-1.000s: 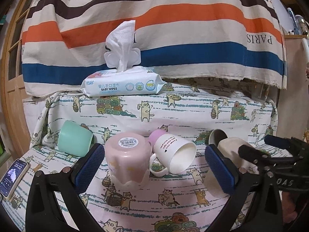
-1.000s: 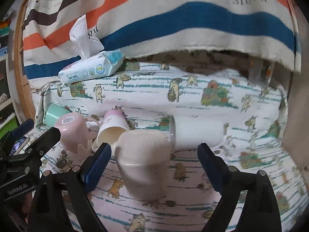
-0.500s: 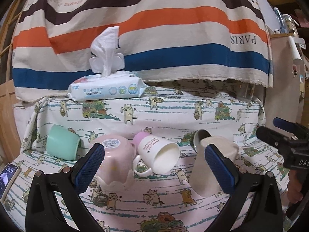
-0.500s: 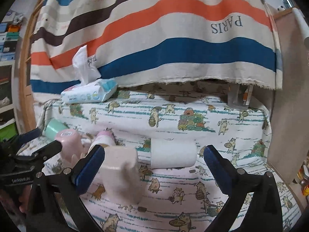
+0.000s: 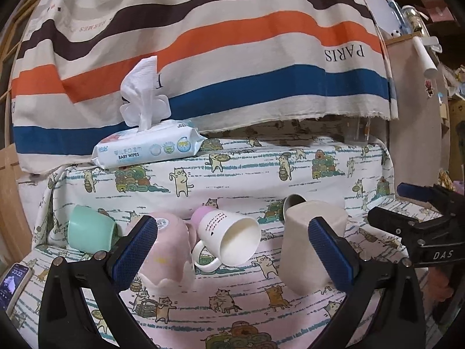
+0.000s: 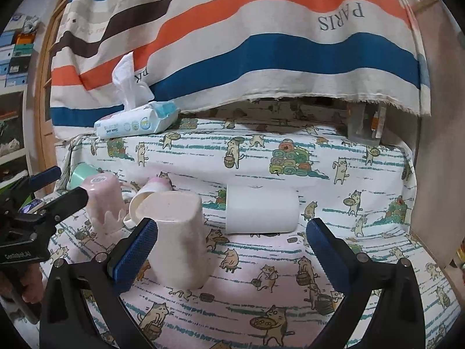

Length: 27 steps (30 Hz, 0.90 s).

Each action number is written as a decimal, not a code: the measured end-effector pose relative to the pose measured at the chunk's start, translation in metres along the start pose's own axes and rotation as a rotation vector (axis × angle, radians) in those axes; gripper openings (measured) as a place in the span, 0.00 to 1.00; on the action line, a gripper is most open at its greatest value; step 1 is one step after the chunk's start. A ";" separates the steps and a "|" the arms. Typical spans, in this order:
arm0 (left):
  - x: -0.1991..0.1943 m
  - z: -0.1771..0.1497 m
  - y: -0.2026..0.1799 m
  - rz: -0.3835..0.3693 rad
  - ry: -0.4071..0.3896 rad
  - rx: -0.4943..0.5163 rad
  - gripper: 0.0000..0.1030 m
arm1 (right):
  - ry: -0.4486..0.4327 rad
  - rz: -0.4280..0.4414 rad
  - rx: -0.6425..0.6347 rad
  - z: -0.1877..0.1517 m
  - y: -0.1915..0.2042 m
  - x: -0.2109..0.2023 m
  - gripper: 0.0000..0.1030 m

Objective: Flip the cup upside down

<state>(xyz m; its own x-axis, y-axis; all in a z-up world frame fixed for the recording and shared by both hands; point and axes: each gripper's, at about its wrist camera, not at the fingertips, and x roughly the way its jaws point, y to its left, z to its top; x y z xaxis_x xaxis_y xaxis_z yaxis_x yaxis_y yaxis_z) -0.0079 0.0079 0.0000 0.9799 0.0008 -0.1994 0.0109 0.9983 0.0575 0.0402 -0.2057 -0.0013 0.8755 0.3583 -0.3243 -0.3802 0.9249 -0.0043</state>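
Left fingers: the left gripper [image 5: 232, 247] has its blue pads [image 5: 135, 248] spread wide, gripping nothing; the pink scalloped cup [image 5: 167, 257] sits just past the left pad and the beige cup [image 5: 305, 244] behind the right one.
Right fingers: the right gripper [image 6: 231, 247] is likewise wide apart and empty; its left pad [image 6: 136, 251] overlaps the beige cup [image 6: 180, 235] in view, contact not clear.
Beige cup: upside down, base up, on the cat-print cloth [image 6: 290, 276].
Pink scalloped cup: also base up, a round sticker on its base, left of the white mug [image 5: 229, 240].
White mug: on its side, mouth toward the camera, handle at the lower left, touching the pink cup.
Green cup [image 5: 90, 234]: on its side at the far left, near the pink cup.
White cylinder cup [image 6: 261, 208]: on its side, just behind and right of the beige cup.
Surroundings: baby wipes pack [image 5: 148, 148] on the raised ledge, one wipe pulled up; striped cloth [image 5: 232, 58] hanging behind.
Left view only: a phone [image 5: 13, 283] at the bottom-left edge; the white cylinder cup shows only as a dark mouth behind the beige cup.
Right view only: the cylinder's full side; shelves with boxes [image 6: 14, 52] at far left.
Count: five cups, two inverted, three lying down; one wipes pack; one phone.
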 end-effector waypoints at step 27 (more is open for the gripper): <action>0.005 -0.001 0.004 0.021 0.026 -0.035 1.00 | -0.024 -0.053 0.001 0.000 -0.001 -0.006 1.00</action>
<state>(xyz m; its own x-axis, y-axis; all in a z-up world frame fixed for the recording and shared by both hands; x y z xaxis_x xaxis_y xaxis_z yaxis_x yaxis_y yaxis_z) -0.0033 0.0121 -0.0019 0.9742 0.0234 -0.2243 -0.0175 0.9994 0.0284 0.0350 -0.2085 0.0003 0.9013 0.3116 -0.3008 -0.3327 0.9428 -0.0201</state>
